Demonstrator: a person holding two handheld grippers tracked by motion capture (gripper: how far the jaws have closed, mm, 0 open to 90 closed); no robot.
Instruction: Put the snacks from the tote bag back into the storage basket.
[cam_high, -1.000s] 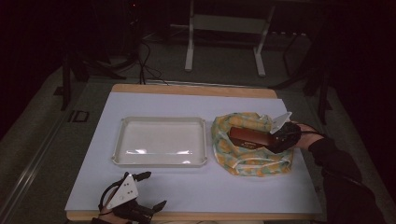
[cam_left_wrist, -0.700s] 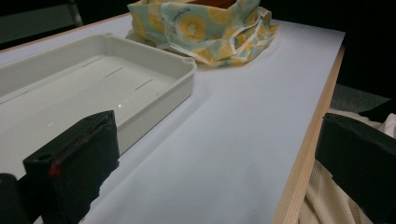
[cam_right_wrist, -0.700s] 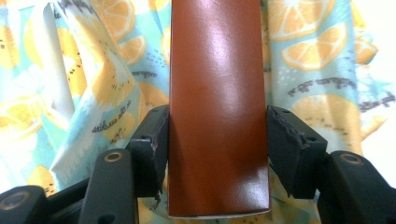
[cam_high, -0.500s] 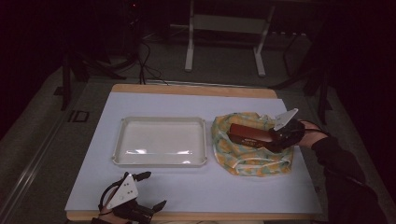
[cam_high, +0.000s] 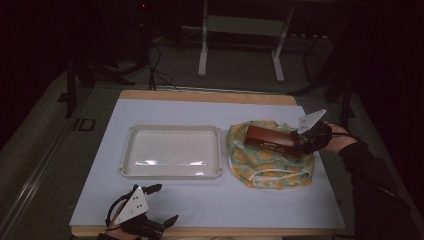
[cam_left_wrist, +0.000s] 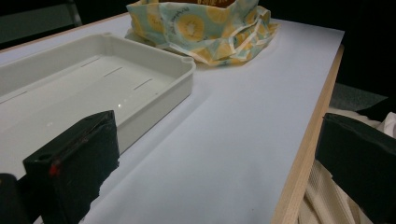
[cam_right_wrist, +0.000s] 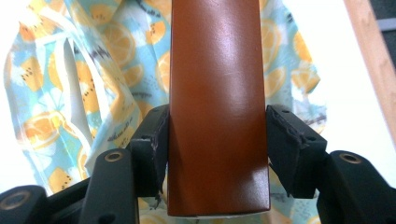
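Resting at the table's (cam_high: 210, 210) near-left edge, the left gripper (cam_high: 159, 204) has its jaws spread, nothing between them. White tray (cam_high: 170, 150) sits centre-left. Right of it, the right gripper (cam_high: 299, 145) pinches a brown box (cam_high: 270, 141) by its end, above the lemon-print bag (cam_high: 270, 167).

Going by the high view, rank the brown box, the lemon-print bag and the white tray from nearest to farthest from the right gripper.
1. Brown box: clamped in the right gripper, above the bag.
2. Lemon-print bag: right side of the table, directly under the box.
3. White tray: middle of the table, left of the bag.
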